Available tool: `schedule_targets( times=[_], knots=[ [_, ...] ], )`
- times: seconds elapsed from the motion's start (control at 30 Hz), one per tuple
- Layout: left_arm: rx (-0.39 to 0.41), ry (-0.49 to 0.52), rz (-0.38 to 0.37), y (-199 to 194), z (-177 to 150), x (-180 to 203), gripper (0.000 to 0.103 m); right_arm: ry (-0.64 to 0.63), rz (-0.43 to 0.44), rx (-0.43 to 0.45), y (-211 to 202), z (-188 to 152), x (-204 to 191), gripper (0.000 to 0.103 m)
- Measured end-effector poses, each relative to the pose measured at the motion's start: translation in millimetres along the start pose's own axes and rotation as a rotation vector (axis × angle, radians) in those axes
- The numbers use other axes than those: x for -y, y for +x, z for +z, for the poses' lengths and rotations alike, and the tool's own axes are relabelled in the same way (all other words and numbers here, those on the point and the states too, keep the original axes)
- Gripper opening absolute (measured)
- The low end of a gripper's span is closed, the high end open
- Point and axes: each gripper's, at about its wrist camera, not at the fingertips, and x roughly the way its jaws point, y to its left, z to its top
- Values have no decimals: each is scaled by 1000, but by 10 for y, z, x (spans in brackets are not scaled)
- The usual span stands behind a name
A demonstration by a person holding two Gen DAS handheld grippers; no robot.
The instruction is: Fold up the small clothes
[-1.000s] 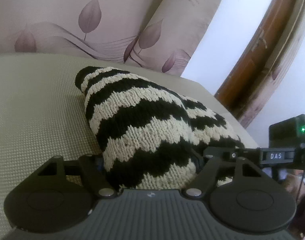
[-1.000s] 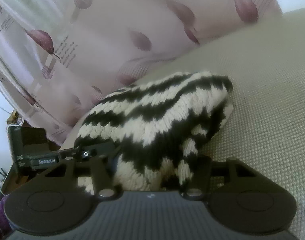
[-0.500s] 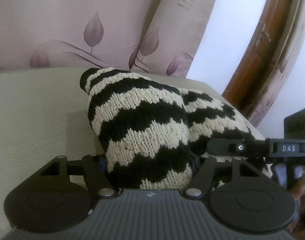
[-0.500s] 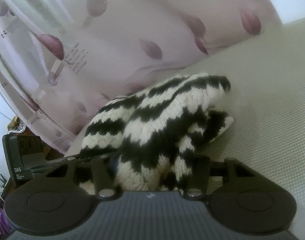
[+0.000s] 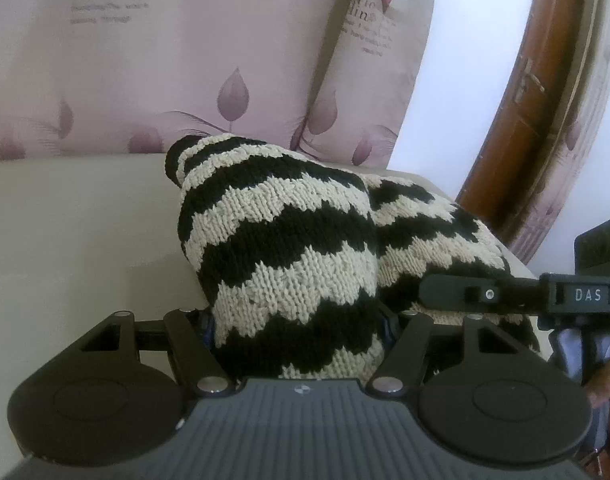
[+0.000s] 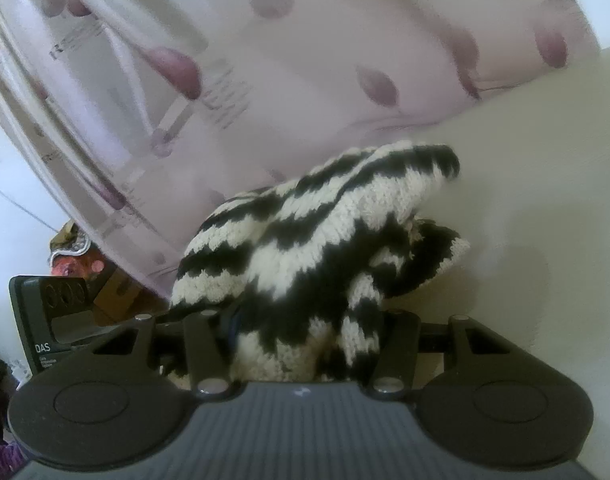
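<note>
Here both the left tongs (image 5: 299,320) and right tongs (image 6: 305,332) clamp the near edge of the black-and-cream zigzag knitted garment (image 5: 289,248), which stretches away toward the far pink leaf-print curtain (image 5: 153,72).

A black-and-cream zigzag knit (image 5: 289,264) fills the space between the left gripper (image 5: 299,320) fingers, which are clamped on its near edge. The knit bulges up and away ahead of the gripper over a pale surface (image 5: 77,232). Just to its right, the right gripper (image 5: 505,300), marked DAS, reaches in against the knit. Beyond hang pink leaf-print curtains (image 5: 185,72).
</note>
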Motion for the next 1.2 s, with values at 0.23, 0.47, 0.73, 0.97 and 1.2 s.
schedule_targets(
  times=[0.23,0.47,0.73,0.97,1.2],
  knots=[
    [6,11,21,-424,-155,-40,66,9,38,3,-56,-265,-287,52],
    [9,14,32,-667,-279,-53,66,26,56,5,-98,-462,-445,52],
    [2,11,44,-892,-457,-114,66,52,77,-6,-92,-677,-577,52],
    [-5,14,56,-990,-558,-172,66,61,87,-16,-44,-796,-637,52],
    [-11,25,60,-997,-587,-178,66,71,88,-16,-31,-856,-637,52]
  ],
)
